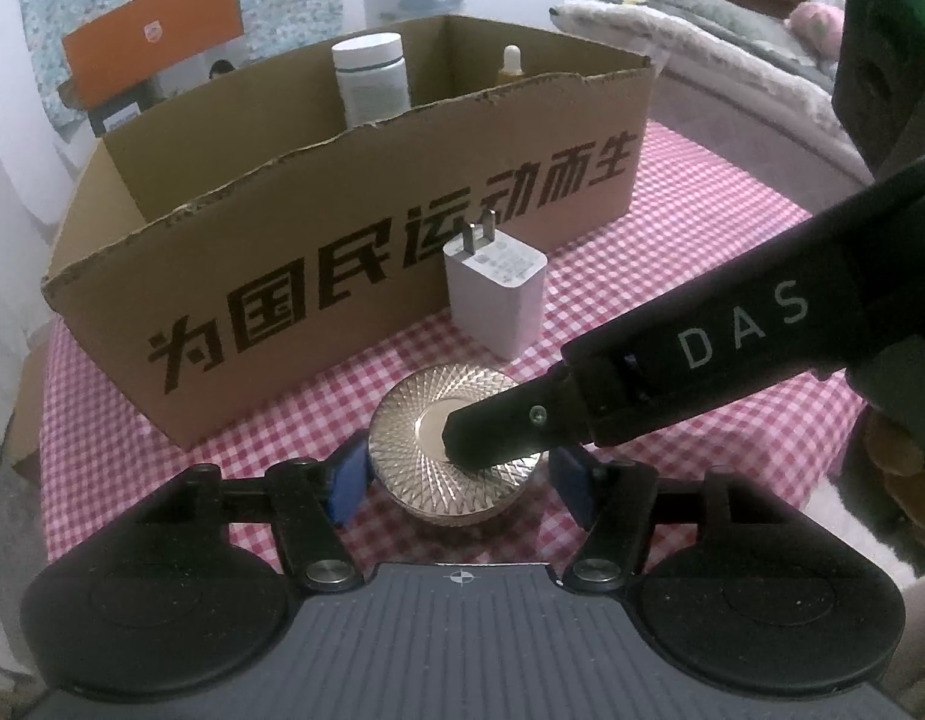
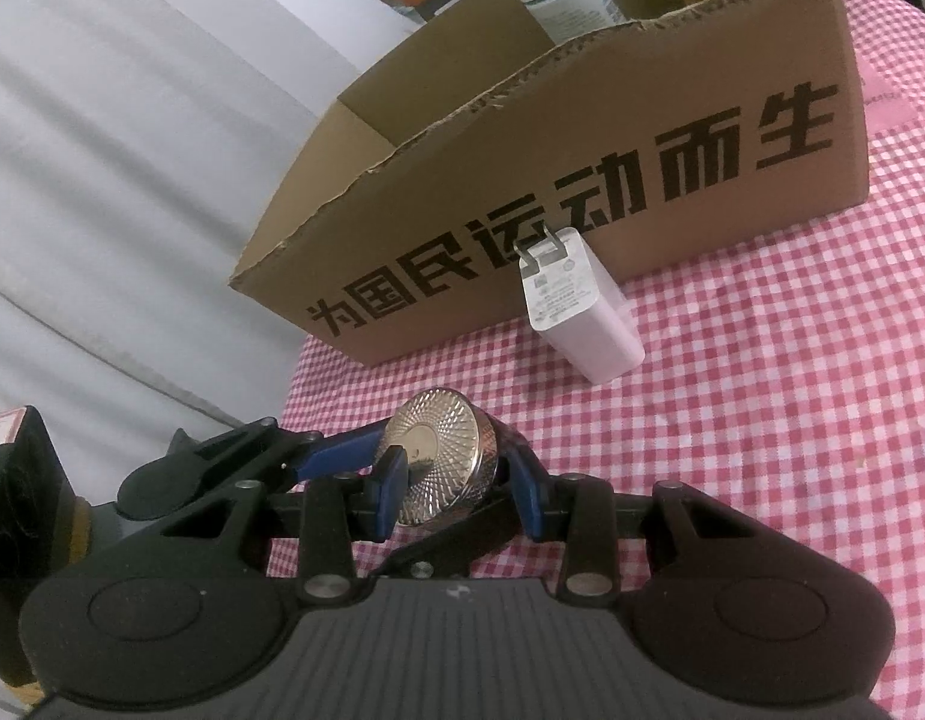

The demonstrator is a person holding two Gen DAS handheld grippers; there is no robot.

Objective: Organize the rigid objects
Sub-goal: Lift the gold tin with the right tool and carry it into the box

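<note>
Jar lid point(image 1: 456, 420): glossy gold metal, cross-cut texture.
Box point(image 1: 372, 228): matt brown cardboard, ragged rim.
Charger point(image 1: 495, 300): smooth white plastic.
Tablecloth point(image 1: 702, 276): checked cloth.

The cardboard box point(image 1: 366, 276) carries large black Chinese characters along its front wall: 为国民运动而生. Beside that wall, the white charger point(image 1: 495, 294) has small grey print on its pronged end (too fine to read). In front of the box, the right gripper point(image 2: 456, 480) reaches in, and its black finger point(image 1: 732, 324) bears the pale letters "DAS".
</note>
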